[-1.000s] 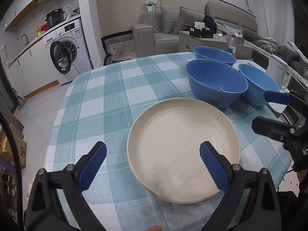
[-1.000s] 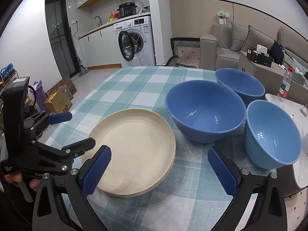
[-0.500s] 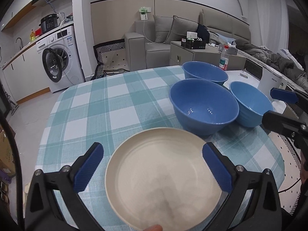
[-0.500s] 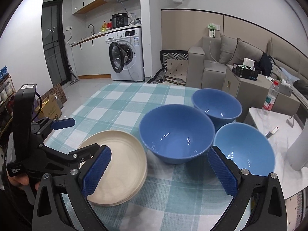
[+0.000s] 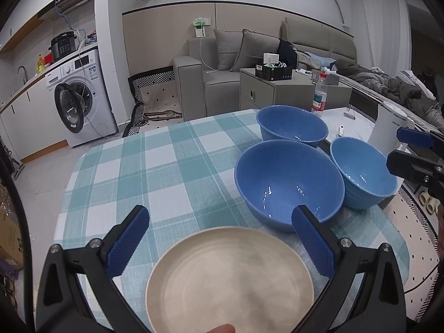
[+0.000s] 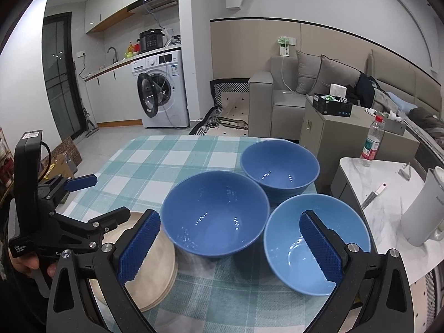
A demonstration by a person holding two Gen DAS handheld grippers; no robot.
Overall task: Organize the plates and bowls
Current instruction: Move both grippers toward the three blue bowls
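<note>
Both tongs, left [image 5: 219,238] and right [image 6: 230,245], are hanging wide open, gripping nothing. Cream plates [image 5: 230,277] are sitting stacked beside three blue bowls [image 6: 215,219] on the checkered surface [image 5: 155,163]. I'd be nesting smaller bowls into the biggest, pinching rims squarely.

We look down from two fisheye cameras, each facing forward between its own blue fingers. Our left view sits close above the cream plate [image 5: 230,277] at the near tabletop [image 5: 155,166] edge. Our right view hangs nearer the blue bowls [image 6: 215,219], angled toward the washing machine [image 6: 161,88]. Both views share the checked tabletop, plate, bowls and sofa [image 5: 222,69].
</note>
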